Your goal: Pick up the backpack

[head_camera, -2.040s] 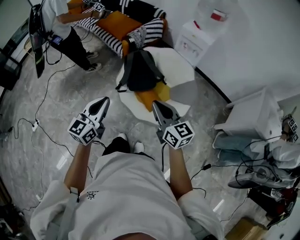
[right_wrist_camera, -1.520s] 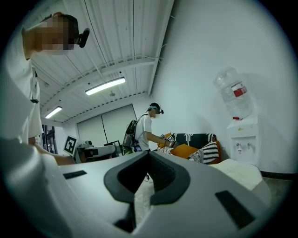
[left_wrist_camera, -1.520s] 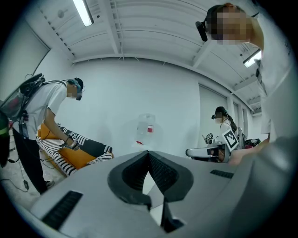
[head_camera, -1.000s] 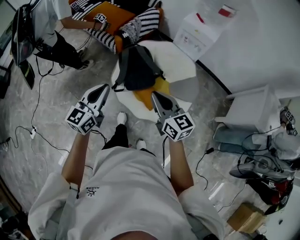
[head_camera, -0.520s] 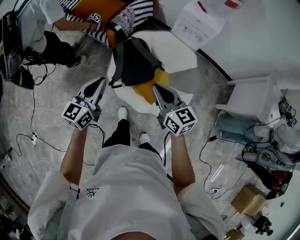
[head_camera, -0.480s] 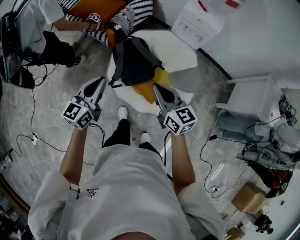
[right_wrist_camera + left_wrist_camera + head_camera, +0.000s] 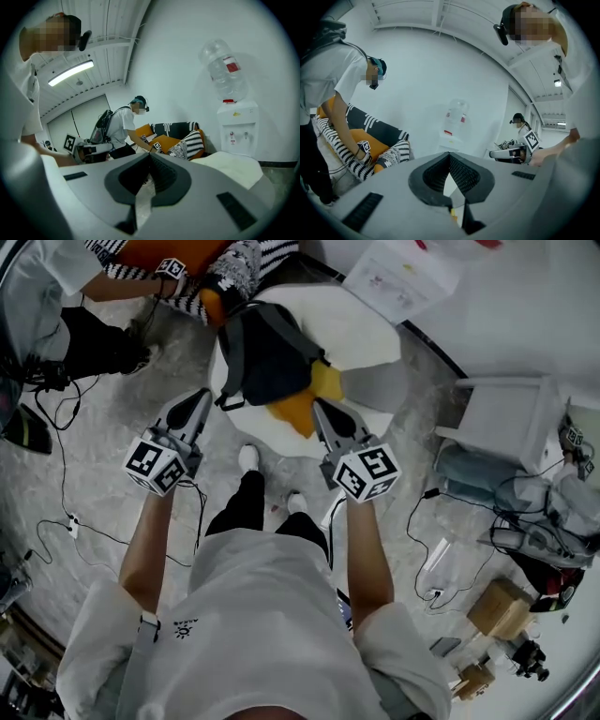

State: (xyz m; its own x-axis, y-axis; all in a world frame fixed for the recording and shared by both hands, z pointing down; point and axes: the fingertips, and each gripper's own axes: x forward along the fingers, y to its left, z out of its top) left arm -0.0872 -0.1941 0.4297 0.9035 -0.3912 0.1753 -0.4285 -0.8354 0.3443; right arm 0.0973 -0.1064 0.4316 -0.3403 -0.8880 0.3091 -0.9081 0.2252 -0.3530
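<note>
A black backpack (image 7: 267, 357) with grey straps lies on a low white seat (image 7: 361, 329), and an orange cushion (image 7: 302, 407) sticks out from under it. In the head view my left gripper (image 7: 200, 397) hovers just left of the pack's near corner, apart from it. My right gripper (image 7: 322, 409) hangs over the orange cushion at the seat's near edge. Both are shut with nothing between the fingers. The left gripper (image 7: 450, 155) and right gripper (image 7: 150, 157) views show closed jaws pointing across the room, and the pack is out of sight there.
A water dispenser (image 7: 403, 277) stands behind the seat against the wall. An orange and striped sofa (image 7: 202, 263) and another person (image 7: 56, 296) are at the upper left. Cables (image 7: 66, 484) trail over the floor. A white stand (image 7: 502, 418) and clutter (image 7: 539, 549) fill the right.
The person has stepped closer, so the backpack and white seat sit nearer in the head view. Both grippers have moved forward and down toward the pack, still shut.
</note>
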